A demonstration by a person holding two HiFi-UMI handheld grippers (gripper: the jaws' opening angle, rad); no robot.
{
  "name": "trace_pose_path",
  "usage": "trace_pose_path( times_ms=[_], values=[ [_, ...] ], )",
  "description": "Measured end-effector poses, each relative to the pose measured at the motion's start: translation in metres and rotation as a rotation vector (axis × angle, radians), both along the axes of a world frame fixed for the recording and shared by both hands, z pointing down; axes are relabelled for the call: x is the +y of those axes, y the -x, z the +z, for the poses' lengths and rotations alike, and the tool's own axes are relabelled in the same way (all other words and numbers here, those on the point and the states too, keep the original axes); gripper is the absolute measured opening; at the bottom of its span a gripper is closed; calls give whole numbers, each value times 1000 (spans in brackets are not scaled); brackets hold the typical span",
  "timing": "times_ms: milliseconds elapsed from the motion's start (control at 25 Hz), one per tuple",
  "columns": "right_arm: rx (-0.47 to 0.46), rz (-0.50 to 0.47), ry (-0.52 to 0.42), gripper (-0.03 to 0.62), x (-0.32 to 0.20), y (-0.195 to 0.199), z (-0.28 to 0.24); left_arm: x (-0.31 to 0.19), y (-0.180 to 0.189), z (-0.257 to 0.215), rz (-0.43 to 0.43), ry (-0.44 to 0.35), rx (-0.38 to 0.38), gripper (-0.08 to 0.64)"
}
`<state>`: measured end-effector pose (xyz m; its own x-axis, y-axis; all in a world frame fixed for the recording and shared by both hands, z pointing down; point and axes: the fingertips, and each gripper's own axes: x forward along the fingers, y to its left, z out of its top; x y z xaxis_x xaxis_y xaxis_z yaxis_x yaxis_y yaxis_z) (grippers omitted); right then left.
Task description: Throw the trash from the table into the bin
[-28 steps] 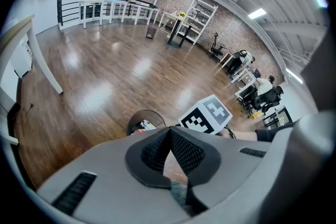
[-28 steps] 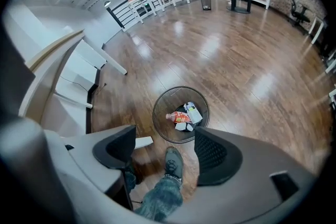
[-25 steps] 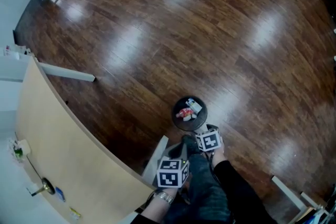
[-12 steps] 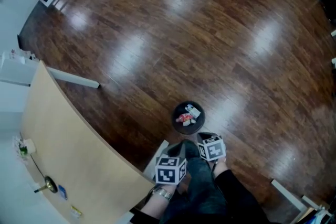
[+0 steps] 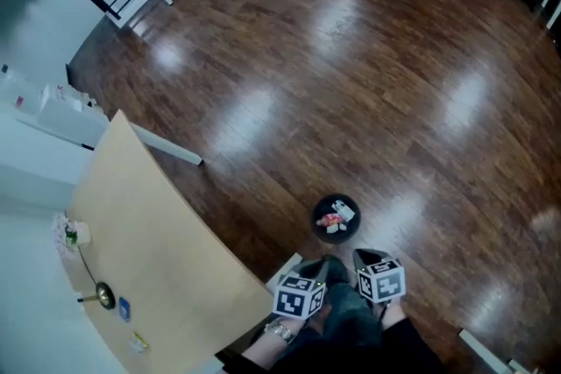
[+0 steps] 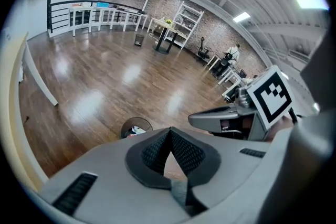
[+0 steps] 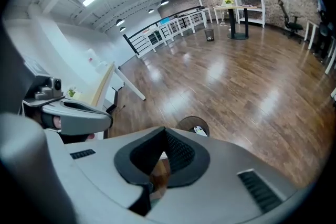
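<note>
Evidently, left gripper and right gripper are hanging side by side just short of the bin on the floor, fingers closed together on nothing, likely because the trash is already lying inside it, beside the surface.

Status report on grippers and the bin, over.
Left gripper shut, empty. Right gripper shut, empty. Trash in the near bin. Nothing in the way.
</note>
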<state>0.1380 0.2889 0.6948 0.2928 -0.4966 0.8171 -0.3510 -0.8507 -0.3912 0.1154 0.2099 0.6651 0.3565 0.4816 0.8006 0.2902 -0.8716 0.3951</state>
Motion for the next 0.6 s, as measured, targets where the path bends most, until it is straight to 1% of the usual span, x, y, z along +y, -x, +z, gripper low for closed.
trace_pose_path(
  times_ms=[160, 320, 440, 600],
  values=[
    [33, -46, -42, 6, -11, 10, -35, -17, 15, -31, -15, -31, 53, 2],
    [50, -144, -97, 6, -50, 24, -67, -58, 43, -62, -114, -31, 52, 2],
    [84, -263, -141, 6, -99, 35, -91, -100, 63, -79, -200, -42, 80, 2],
    [130, -448, -167, 6, -171, 57, -107, -169, 102, -86, -355, -59, 91, 2]
  ],
)
